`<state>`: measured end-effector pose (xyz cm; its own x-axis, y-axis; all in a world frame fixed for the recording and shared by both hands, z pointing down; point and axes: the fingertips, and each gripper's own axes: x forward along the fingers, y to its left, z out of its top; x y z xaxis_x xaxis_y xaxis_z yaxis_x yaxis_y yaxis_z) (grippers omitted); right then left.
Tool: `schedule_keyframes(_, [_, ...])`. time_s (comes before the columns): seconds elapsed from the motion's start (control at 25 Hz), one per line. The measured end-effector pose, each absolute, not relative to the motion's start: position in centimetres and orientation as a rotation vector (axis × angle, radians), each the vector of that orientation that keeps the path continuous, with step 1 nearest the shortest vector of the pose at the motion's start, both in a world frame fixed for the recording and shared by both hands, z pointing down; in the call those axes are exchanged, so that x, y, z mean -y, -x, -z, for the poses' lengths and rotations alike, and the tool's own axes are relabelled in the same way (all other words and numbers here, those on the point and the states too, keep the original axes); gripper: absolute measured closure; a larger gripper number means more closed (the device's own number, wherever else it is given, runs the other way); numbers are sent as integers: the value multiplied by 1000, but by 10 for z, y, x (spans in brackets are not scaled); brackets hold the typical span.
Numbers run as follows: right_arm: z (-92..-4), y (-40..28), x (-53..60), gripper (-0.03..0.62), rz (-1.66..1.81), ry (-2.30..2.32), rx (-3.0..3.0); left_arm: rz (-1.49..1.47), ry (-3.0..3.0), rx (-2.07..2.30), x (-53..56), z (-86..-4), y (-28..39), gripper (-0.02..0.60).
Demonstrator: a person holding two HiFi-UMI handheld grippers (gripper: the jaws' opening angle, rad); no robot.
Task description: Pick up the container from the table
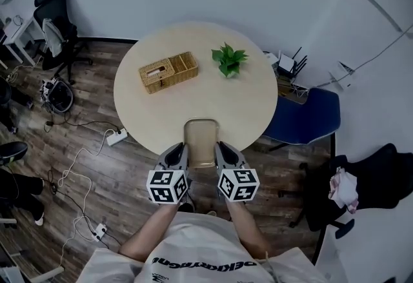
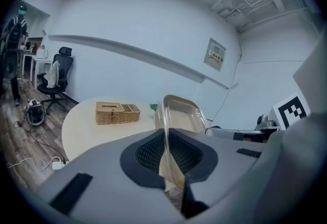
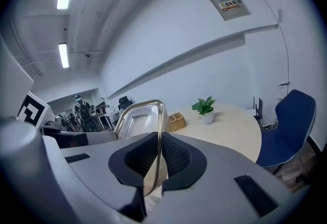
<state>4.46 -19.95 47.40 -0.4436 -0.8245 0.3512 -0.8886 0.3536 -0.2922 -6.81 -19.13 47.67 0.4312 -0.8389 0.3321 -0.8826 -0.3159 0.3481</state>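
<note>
A clear rectangular container [image 1: 201, 141] hangs over the near edge of the round table [image 1: 148, 107], held between both grippers. My left gripper [image 1: 182, 156] is shut on its left wall, and the right gripper [image 1: 219, 154] is shut on its right wall. In the left gripper view the container [image 2: 179, 110] runs forward from the left gripper [image 2: 166, 159], its thin wall pinched between the black pads. The right gripper view shows the container [image 3: 138, 118] wall clamped in the right gripper [image 3: 158, 159] the same way.
A wicker basket [image 1: 168, 71] and a small potted plant [image 1: 228, 59] stand on the far half of the table. A blue chair [image 1: 303, 115] is at the table's right. Office chairs [image 1: 57, 27], cables and a power strip [image 1: 117, 138] lie on the wooden floor at left.
</note>
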Motion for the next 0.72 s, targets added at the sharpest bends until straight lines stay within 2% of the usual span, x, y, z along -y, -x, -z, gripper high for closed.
schedule_keyframes(0.72, [-445,-48,162,540,-521,-1568,2527,-94,-2299,1543,149,-446,63,546])
